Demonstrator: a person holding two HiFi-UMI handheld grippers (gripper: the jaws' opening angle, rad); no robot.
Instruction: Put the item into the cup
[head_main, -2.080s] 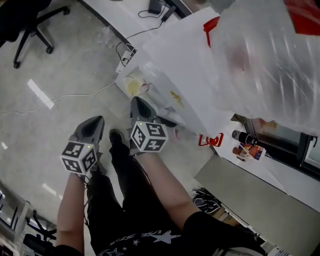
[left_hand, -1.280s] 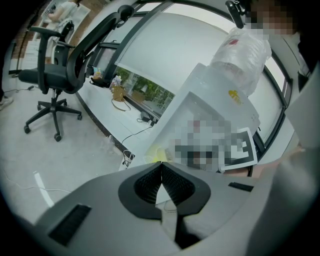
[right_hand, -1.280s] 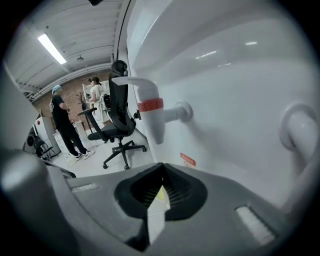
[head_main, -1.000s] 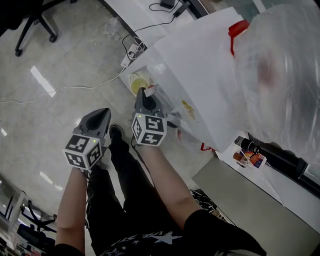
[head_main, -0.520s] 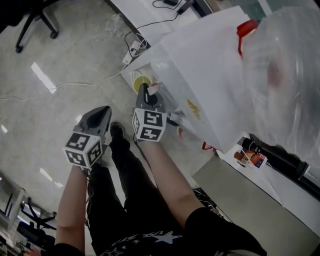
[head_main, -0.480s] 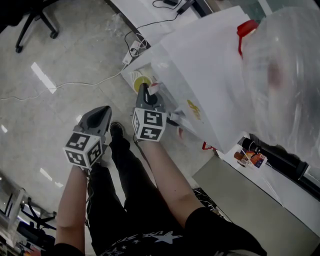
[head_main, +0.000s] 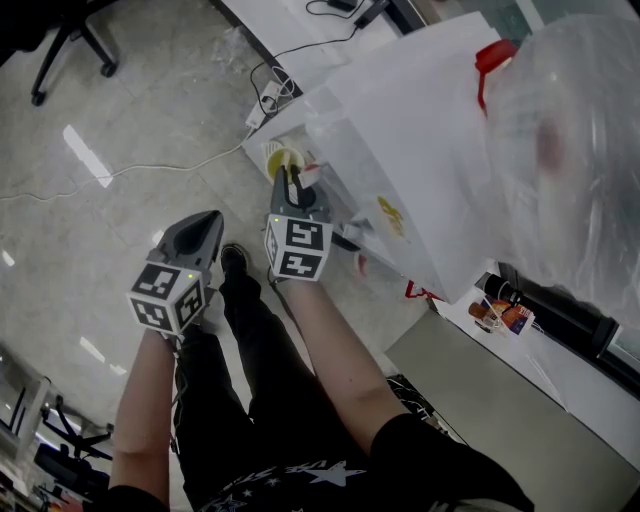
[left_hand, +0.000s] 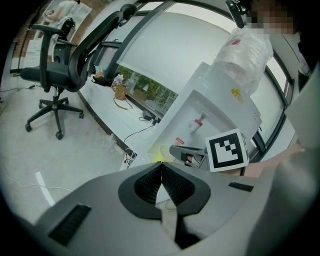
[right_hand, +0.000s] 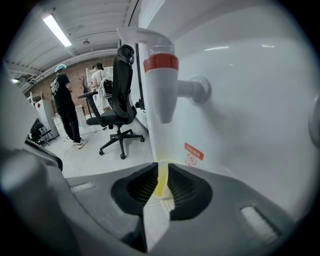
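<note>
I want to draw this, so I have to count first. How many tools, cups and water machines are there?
Tools: 2, the left tool and the right tool
Cups: 1, the yellow cup, pinched in the right tool
Water machines: 1, the white water machine
Total: 4

No word or number legible anywhere. On the white front of the water dispenser, below the tap, a small red label with white print and a round red sign under it, both too fine to read. On its side, a yellow sticker, blurred. Square black-and-white code patterns, no letters, on the cubes of the left hand-held gripper and the right hand-held gripper. White star print on the black shirt, illegible.
</note>
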